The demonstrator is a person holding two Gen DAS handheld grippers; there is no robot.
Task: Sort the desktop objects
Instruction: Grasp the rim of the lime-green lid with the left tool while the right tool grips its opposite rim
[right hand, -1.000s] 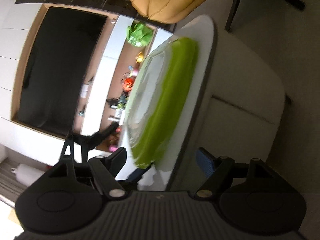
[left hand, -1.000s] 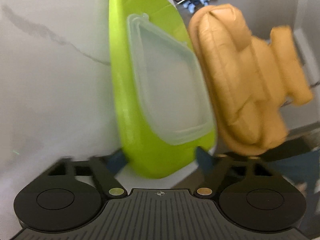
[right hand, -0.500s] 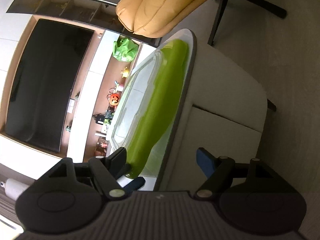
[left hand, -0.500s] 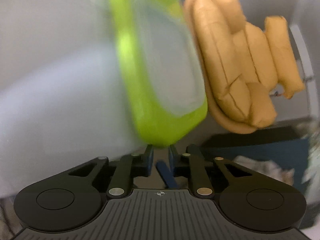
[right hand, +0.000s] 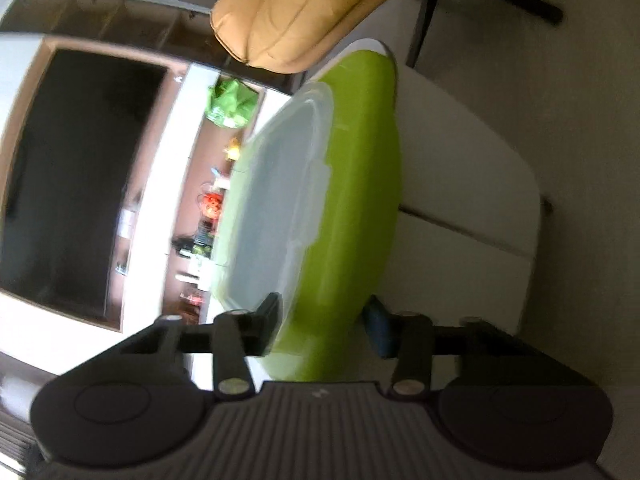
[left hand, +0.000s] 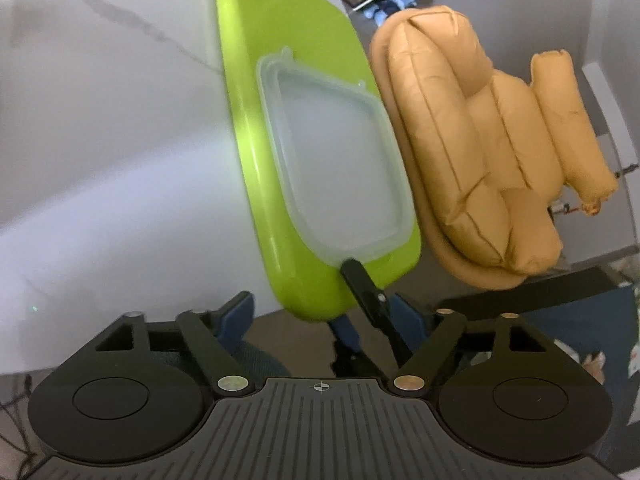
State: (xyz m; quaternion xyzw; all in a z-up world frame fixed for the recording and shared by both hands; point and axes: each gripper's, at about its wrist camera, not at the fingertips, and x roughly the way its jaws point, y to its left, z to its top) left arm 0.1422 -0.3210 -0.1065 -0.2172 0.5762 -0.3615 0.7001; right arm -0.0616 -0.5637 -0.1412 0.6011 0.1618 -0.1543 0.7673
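A lime-green tray (left hand: 248,184) lies along the edge of the white marble table (left hand: 100,140), its near corner past the edge. A clear plastic lid (left hand: 336,160) rests on it. My left gripper (left hand: 322,306) is just short of that corner; its jaws are opening wide and hold nothing. In the right wrist view my right gripper (right hand: 322,316) has the corner of the tray (right hand: 356,200) between its closing jaws. One finger sits by the lid (right hand: 276,200), the blue pad under the tray. That black finger (left hand: 360,280) also shows in the left wrist view.
A tan padded armchair (left hand: 480,152) stands just beyond the table, also seen as the armchair (right hand: 288,12) at the top of the right wrist view. A dark screen (right hand: 72,168) and a cluttered shelf (right hand: 212,208) fill the far wall. The table's white side (right hand: 460,160) drops to the floor.
My left gripper, shut half a second ago at the tray's corner, has opened and drawn back. My right gripper's jaws have closed in onto the tray's corner.
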